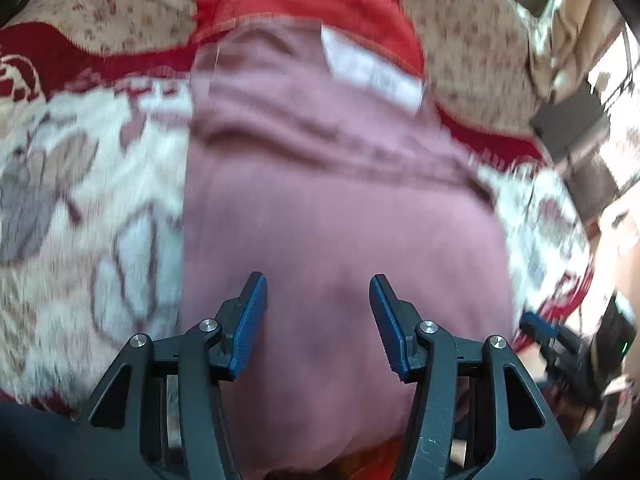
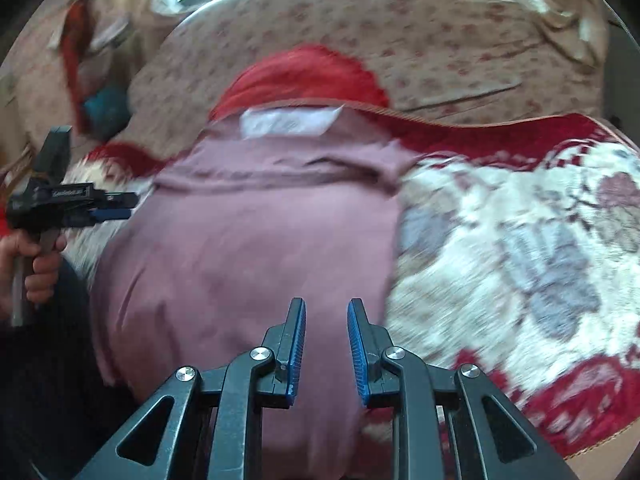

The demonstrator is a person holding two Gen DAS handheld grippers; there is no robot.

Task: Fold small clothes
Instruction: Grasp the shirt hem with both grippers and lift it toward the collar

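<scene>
A mauve-pink garment (image 1: 340, 220) lies spread flat on a red and cream flowered blanket (image 1: 80, 200). A white label (image 1: 368, 68) sits at the garment's far edge. My left gripper (image 1: 318, 280) hovers over the near part of the garment, open, with nothing pinched. From the right wrist, the same garment (image 2: 240, 248) and its label (image 2: 288, 120) are seen. My right gripper (image 2: 326, 302) hangs above the garment's near edge with a narrow gap and no cloth between the pads. The left gripper (image 2: 130, 206), gripped by a hand (image 2: 40, 264), is at the garment's left edge.
A red cloth (image 1: 320, 0) lies bunched just beyond the garment's far edge, on a beige flowered sheet (image 2: 440, 40). A teal object (image 2: 106, 110) rests at the far left. A dark box (image 1: 568, 124) stands at the right. The right gripper (image 1: 534, 326) shows at the garment's right edge.
</scene>
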